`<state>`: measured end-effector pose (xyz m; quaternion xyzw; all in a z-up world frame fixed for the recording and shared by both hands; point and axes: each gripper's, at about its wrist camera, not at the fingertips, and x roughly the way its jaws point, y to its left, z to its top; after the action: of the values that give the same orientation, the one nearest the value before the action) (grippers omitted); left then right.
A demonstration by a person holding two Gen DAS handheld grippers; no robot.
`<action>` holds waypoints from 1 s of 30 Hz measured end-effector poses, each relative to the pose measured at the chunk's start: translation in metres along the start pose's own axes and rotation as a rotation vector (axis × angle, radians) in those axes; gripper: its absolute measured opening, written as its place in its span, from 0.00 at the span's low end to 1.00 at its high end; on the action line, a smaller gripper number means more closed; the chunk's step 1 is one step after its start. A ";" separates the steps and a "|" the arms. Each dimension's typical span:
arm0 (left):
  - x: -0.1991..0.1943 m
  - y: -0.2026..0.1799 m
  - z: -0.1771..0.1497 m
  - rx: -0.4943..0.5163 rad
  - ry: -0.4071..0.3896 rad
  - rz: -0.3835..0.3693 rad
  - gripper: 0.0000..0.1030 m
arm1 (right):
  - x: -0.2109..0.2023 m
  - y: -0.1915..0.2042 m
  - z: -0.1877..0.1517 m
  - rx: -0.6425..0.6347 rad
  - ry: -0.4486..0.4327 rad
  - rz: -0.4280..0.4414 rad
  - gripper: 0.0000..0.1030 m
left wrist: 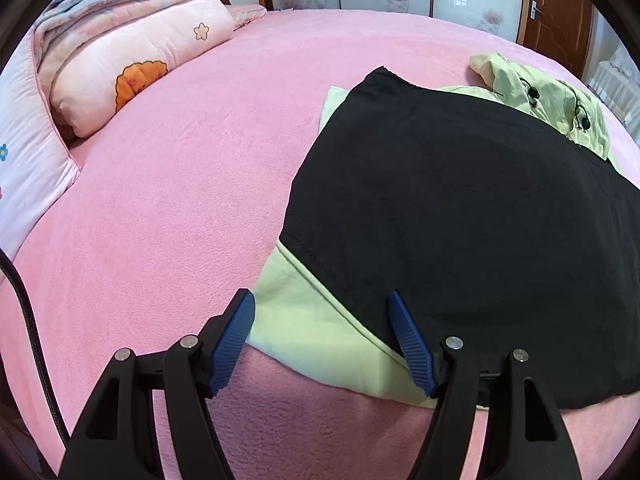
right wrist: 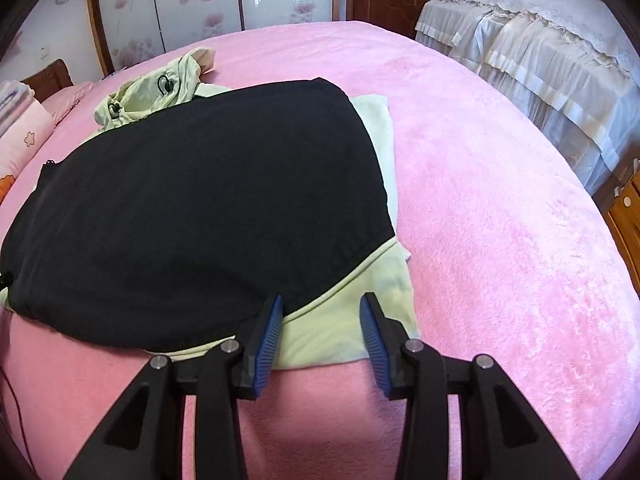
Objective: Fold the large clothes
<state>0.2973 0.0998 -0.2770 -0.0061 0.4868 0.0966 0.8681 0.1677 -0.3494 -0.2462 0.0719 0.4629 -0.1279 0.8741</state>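
Two grippers, both part-open and empty, straddle the near hem corners of the black-and-pale-green hooded jacket (left wrist: pixel 460 184) on the pink bed (left wrist: pixel 180 184): left gripper (left wrist: pixel 322 300) and right gripper (right wrist: pixel 322 304), garment's long axis running toward 12 o'clock.

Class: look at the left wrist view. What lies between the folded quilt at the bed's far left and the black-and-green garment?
Only bare pink bedspread lies between the folded quilt and the garment; the left wrist view shows nothing else there.
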 end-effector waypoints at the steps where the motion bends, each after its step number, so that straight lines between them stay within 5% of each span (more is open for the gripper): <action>1: -0.001 0.003 0.000 -0.012 0.009 -0.005 0.66 | -0.002 -0.003 0.000 0.019 0.004 0.012 0.40; 7: -0.004 0.027 -0.005 -0.113 0.061 -0.060 0.68 | -0.003 -0.019 0.003 0.106 -0.011 0.014 0.40; 11: -0.003 0.048 -0.011 -0.190 0.085 -0.075 0.68 | -0.009 -0.031 0.003 0.146 -0.063 -0.056 0.55; 14: 0.001 0.060 -0.015 -0.225 0.088 -0.109 0.68 | 0.000 -0.044 0.005 0.187 -0.034 -0.067 0.56; 21: -0.001 0.058 -0.012 -0.178 0.086 -0.084 0.68 | 0.013 -0.061 0.003 0.261 0.002 -0.026 0.58; 30: 0.010 0.066 -0.017 -0.165 0.111 -0.262 0.82 | 0.019 -0.076 0.002 0.286 0.020 0.099 0.62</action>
<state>0.2767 0.1647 -0.2892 -0.1461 0.5195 0.0218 0.8416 0.1570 -0.4252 -0.2612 0.2197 0.4446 -0.1486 0.8556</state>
